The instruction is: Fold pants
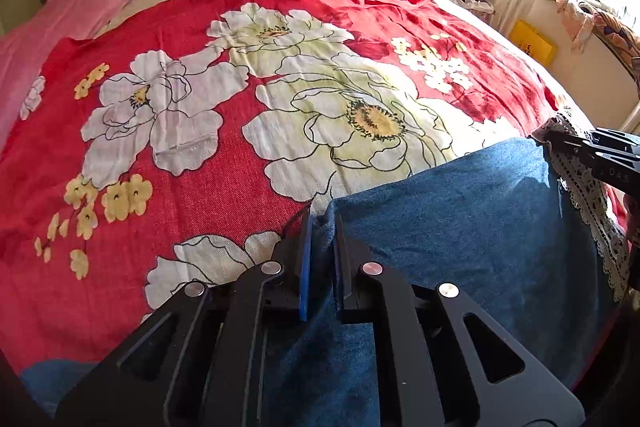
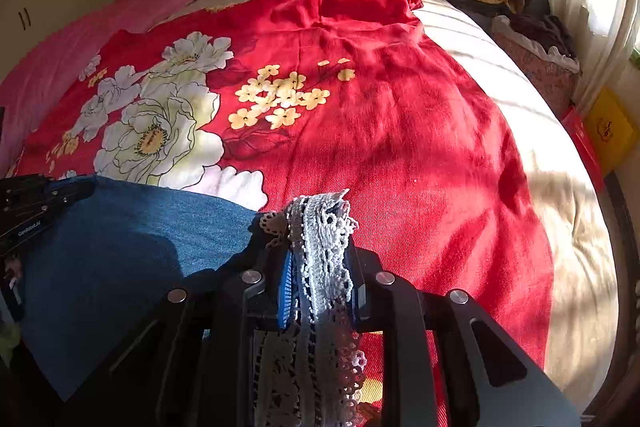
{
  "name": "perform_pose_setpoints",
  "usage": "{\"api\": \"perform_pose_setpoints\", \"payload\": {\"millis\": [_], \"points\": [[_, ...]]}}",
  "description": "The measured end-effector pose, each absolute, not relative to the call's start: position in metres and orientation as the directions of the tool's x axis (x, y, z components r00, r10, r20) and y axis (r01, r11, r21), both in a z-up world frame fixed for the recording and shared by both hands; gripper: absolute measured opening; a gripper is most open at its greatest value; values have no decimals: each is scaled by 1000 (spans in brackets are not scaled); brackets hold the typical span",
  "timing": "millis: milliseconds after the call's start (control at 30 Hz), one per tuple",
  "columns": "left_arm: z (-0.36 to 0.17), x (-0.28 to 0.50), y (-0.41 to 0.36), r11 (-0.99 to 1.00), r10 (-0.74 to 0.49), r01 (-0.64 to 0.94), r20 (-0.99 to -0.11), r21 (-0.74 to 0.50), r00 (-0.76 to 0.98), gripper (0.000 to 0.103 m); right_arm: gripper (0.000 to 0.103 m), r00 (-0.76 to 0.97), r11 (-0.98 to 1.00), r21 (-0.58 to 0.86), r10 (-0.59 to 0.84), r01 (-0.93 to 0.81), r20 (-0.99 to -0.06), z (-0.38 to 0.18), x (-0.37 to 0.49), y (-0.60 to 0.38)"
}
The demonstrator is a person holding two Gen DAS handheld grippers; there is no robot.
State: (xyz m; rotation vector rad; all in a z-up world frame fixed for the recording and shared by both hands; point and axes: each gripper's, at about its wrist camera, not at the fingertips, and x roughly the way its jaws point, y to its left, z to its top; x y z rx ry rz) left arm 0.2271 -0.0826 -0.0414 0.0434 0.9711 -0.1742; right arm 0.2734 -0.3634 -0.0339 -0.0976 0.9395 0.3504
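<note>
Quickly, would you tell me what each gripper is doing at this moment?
Left gripper: shut on the plain edge of the denim pants.
Right gripper: shut on the pants' white lace trim.

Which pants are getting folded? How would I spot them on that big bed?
Find the big red bedspread with white flowers. At its near edge lie the blue denim pants with white lace trim, pinched by the left gripper and the right gripper. Nothing else nearby is blue denim or edged with lace.

Left gripper (image 2: 24, 203) reads "GenRobot.AI"; right gripper (image 1: 612, 163) "DAS".
</note>
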Motion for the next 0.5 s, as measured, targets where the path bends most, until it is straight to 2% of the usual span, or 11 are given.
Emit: {"api": "perform_pose_setpoints", "payload": {"millis": [100, 200, 267, 300, 333, 400, 433, 500], "points": [[-44, 226, -80, 986, -122, 163, -818, -35, 563, 9, 26, 545, 944, 67, 244, -324, -802, -35, 273, -365], [-37, 224, -79, 987, -120, 154, -814, -38, 568, 11, 40, 547, 955, 56, 213, -290, -810, -35, 274, -368], [-28, 220, -81, 987, -119, 155, -802, -34, 585, 14, 46, 553, 960, 67, 212, -271, -806, -32, 273, -372], [-24, 218, -82, 987, -122, 157, -797, -35, 591, 19, 52, 562, 964, 65, 203, -256, -802, -30, 272, -374], [-21, 216, -82, 987, -124, 157, -795, -37, 594, 23, 54, 573, 968, 63, 195, -242, -796, -27, 269, -377], [-17, 212, -83, 987, -123, 158, -792, -34, 598, 27, 57, 591, 971, 88, 207, -224, -780, -17, 263, -381], [-15, 210, -83, 986, -125, 161, -790, -33, 600, 29, 65, 595, 971, 97, 211, -218, -776, -13, 259, -383], [-11, 206, -84, 986, -126, 164, -785, -32, 606, 33, 68, 611, 970, 118, 225, -211, -759, -5, 250, -387]]}}
